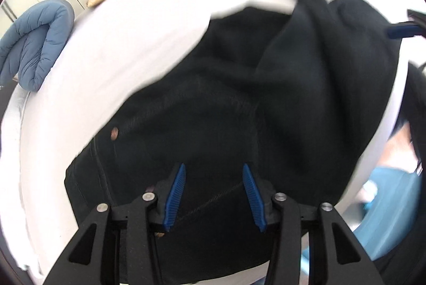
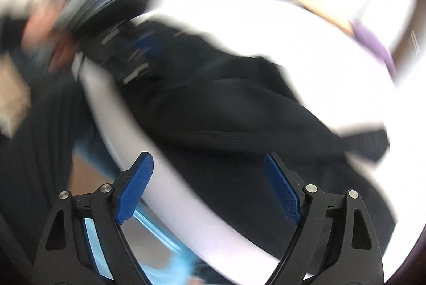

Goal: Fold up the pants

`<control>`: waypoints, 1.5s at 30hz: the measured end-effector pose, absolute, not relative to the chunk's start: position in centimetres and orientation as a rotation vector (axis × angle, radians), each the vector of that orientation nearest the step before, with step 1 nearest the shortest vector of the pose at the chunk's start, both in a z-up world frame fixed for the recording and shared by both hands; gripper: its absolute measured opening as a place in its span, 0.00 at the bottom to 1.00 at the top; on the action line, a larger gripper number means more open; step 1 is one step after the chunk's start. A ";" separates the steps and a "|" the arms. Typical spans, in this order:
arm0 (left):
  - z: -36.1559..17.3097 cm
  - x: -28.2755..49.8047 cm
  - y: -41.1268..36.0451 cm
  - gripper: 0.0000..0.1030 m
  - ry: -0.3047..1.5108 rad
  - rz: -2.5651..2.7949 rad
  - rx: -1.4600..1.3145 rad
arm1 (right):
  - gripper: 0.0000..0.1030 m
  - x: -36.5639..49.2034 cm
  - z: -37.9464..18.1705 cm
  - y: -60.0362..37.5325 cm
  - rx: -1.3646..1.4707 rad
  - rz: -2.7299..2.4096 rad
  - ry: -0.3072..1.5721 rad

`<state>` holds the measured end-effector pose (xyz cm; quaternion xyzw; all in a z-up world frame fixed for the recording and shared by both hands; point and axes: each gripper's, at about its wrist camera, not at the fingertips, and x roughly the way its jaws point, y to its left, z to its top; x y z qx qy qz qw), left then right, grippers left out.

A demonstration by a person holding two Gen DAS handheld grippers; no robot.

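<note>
Black pants (image 1: pixel 239 104) sprawl across white bed (image 1: pixel 106 58) beside blue duvet (image 1: pixel 34 42).

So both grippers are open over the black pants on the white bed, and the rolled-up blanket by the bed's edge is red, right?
Not red. In the left wrist view the rolled blanket is blue. The rest holds: the left gripper and right gripper are both open over the black pants on the white bed.
</note>
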<state>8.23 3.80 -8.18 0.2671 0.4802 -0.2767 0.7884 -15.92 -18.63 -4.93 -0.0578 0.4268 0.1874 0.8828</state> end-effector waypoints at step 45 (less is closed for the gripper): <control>-12.7 10.2 4.5 0.50 1.172 -0.561 0.268 | 0.02 0.5 -11.1 -48.6 1.048 -0.074 0.738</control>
